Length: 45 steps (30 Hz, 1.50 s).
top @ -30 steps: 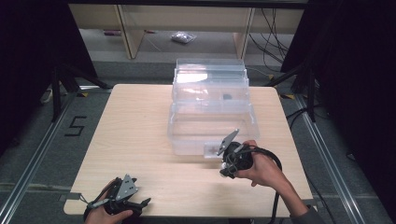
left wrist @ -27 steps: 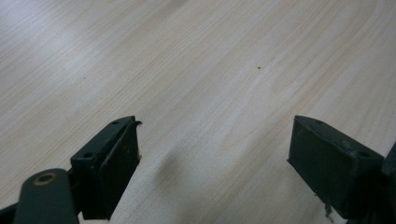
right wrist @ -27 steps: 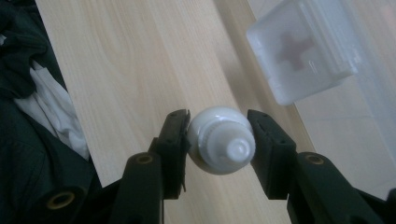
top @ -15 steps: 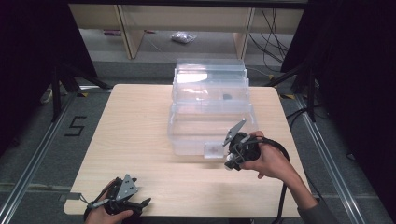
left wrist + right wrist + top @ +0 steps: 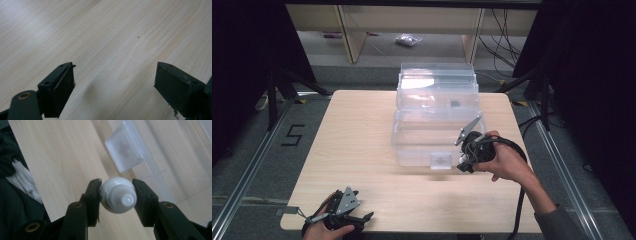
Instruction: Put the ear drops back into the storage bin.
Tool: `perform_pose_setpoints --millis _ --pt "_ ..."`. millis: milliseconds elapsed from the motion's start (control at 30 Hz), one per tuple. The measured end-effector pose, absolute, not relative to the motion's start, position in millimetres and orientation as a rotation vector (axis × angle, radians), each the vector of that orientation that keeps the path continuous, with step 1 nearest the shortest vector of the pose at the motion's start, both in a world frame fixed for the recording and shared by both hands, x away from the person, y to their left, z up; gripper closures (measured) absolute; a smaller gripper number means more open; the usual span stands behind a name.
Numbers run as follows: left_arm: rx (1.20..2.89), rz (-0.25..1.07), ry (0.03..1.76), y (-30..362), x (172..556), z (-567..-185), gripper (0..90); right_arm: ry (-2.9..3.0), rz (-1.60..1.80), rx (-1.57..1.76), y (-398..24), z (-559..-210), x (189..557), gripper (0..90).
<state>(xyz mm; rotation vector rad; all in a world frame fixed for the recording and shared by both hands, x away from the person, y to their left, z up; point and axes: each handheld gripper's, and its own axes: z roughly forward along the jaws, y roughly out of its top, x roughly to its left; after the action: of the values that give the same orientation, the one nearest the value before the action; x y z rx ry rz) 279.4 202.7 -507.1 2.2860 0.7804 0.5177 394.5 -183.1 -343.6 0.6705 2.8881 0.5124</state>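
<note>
A small white bottle [image 5: 118,194] with a ribbed cap and a round nozzle sits between the jaws of my right gripper [image 5: 117,195], which is shut on it. In the high view that right gripper [image 5: 463,162] hangs above the table by the front right corner of a clear plastic box [image 5: 437,117]. The box's frosted latch [image 5: 125,147] shows just beyond the bottle. My left gripper [image 5: 362,218] rests at the table's front left. In its own view the left gripper [image 5: 115,82] stands open over bare wood, nothing between its jaws.
The clear box has its lid tipped up at the back, and a small dark thing [image 5: 455,104] lies inside. The wooden table [image 5: 357,145] ends close behind my left hand. Shelving and cables stand beyond the far edge.
My right gripper has risen and drifted a little to the right with the white bottle still in it. The left gripper has stayed where it was.
</note>
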Motion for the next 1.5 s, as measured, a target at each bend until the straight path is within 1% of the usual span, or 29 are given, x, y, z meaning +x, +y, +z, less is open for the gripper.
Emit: perform_pose_setpoints --millis 467,767,1167,1500 --pt "2.291 0.514 0.785 202.2 280.1 -508.2 15.7 2.830 0.517 0.784 -198.8 -320.9 420.1 60.2" --pt "2.289 0.509 0.792 202.0 280.0 -508.7 15.7 2.812 0.498 0.824 -204.0 -315.4 438.8 60.2" --pt "2.295 0.514 0.779 202.3 280.4 -508.2 15.7 2.780 0.477 0.933 -212.1 -318.6 464.1 60.3" --pt "2.298 0.514 0.775 202.4 280.6 -508.3 15.7 2.775 0.399 1.013 -218.2 -337.3 487.0 60.3"
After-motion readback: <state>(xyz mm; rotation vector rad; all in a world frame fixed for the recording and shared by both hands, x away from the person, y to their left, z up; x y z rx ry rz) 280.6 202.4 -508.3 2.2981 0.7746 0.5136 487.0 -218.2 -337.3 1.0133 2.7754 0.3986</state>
